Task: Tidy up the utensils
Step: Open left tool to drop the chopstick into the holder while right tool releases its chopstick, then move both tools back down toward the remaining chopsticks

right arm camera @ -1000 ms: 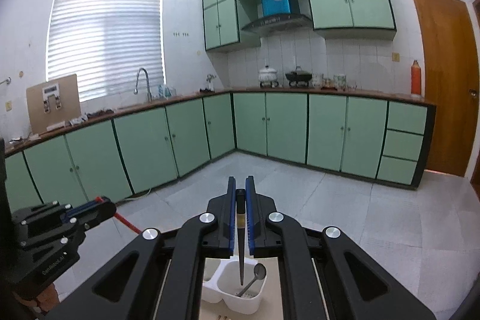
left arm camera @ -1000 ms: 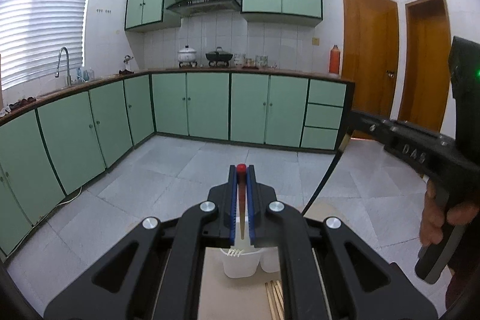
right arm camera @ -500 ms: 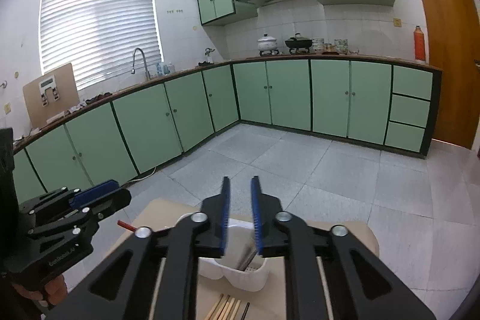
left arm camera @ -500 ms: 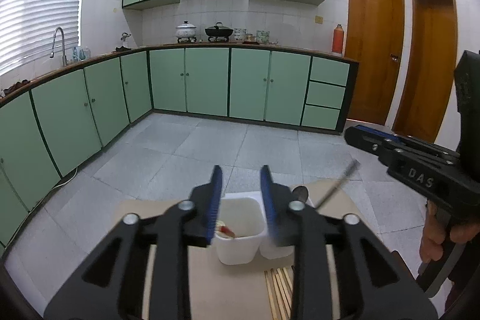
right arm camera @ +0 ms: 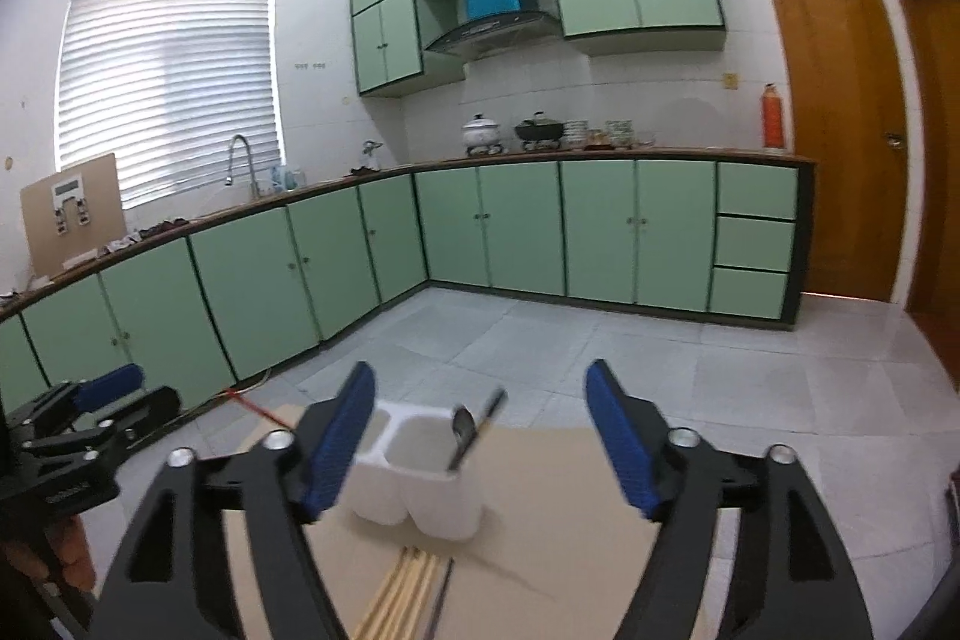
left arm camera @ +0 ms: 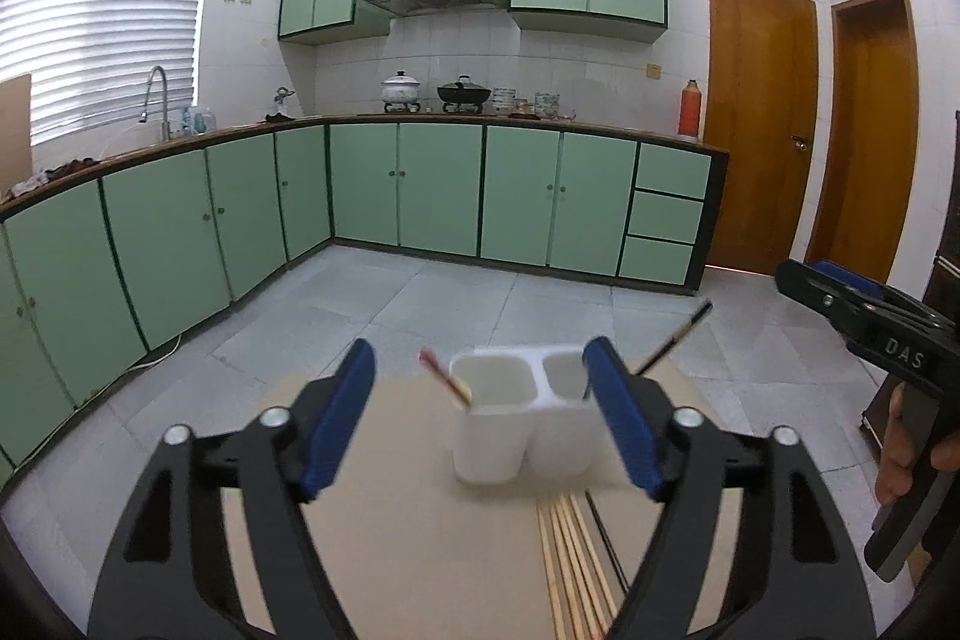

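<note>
A white two-compartment utensil holder (left arm camera: 522,418) stands on a tan table (left arm camera: 420,532). A red-tipped utensil (left arm camera: 444,377) leans out of its left compartment. A dark-handled utensil (left arm camera: 672,337) leans out of its right compartment. In the right wrist view the holder (right arm camera: 420,472) holds a spoon (right arm camera: 463,430) and the dark handle (right arm camera: 489,412). Several wooden chopsticks (left arm camera: 570,562) lie on the table in front of the holder. My left gripper (left arm camera: 480,418) is open and empty, pulled back from the holder. My right gripper (right arm camera: 480,442) is open and empty.
The right gripper's body (left arm camera: 870,334) shows at the right edge of the left wrist view, the left gripper's body (right arm camera: 78,436) at the left of the right wrist view. Green kitchen cabinets (left arm camera: 420,196) and a grey tiled floor (left arm camera: 480,304) lie beyond the table.
Both grippers opened and let their utensils drop into the holder: the red-tipped one at left, the dark-handled one at right. Both then drew back and opened wider.
</note>
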The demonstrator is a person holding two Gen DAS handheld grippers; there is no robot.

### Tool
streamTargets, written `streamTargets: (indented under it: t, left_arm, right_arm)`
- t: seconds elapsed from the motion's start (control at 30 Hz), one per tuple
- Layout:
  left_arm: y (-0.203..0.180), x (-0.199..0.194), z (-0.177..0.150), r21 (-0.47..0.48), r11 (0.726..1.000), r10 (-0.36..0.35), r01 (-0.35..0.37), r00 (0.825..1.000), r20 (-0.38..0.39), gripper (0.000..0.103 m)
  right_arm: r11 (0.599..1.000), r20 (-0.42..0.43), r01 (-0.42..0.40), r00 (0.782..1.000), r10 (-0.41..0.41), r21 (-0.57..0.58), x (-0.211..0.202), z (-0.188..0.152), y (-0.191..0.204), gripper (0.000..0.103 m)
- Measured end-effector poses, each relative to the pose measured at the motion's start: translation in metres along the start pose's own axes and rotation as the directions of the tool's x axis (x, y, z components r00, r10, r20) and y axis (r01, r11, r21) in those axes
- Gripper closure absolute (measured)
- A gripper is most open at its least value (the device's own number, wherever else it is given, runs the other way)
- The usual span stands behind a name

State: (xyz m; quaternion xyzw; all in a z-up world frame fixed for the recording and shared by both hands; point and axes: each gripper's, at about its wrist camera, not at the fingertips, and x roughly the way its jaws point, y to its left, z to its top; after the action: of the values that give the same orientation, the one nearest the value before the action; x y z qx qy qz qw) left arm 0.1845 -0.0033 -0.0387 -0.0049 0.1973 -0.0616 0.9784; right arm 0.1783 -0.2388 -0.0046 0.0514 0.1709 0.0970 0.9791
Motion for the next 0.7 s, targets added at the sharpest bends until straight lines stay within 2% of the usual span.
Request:
streamTargets:
  t: [0.1, 0.17, 0.23, 0.4, 0.53, 0.7]
  left_arm:
    - [-0.003, -0.015, -0.022, 0.009, 1.000, 0.018, -0.018, 1.000, 0.001, 0.018]
    - [-0.003, -0.024, -0.036, 0.015, 1.000, 0.023, -0.023, 1.000, -0.002, 0.015]
    - [-0.003, -0.030, -0.049, 0.005, 1.000, 0.019, -0.019, 1.000, -0.014, 0.014]
    - [0.000, -0.039, -0.082, 0.002, 1.000, 0.013, -0.012, 0.998, -0.055, 0.013]
    - [-0.005, -0.041, -0.122, 0.032, 0.999, 0.025, -0.021, 0.992, -0.121, 0.013]
    - [-0.006, -0.040, -0.153, 0.040, 0.999, 0.023, -0.015, 0.981, -0.192, 0.013]
  right_arm:
    - [0.999, 0.002, 0.032, 0.999, -0.032, -0.014, -0.017, -0.025, 0.005, 0.021]
    - [0.999, -0.003, 0.049, 0.999, -0.049, -0.018, -0.026, -0.040, 0.008, 0.014]
    - [0.998, -0.009, 0.059, 0.998, -0.059, -0.005, -0.035, -0.059, 0.009, 0.012]
    - [0.998, -0.077, 0.061, 0.995, -0.059, 0.031, -0.050, -0.104, 0.009, 0.012]
    - [0.997, -0.147, 0.082, 0.986, -0.079, 0.011, -0.055, -0.139, 0.011, 0.012]
    - [0.996, -0.224, 0.090, 0.971, -0.088, -0.002, -0.059, -0.177, 0.017, 0.020]
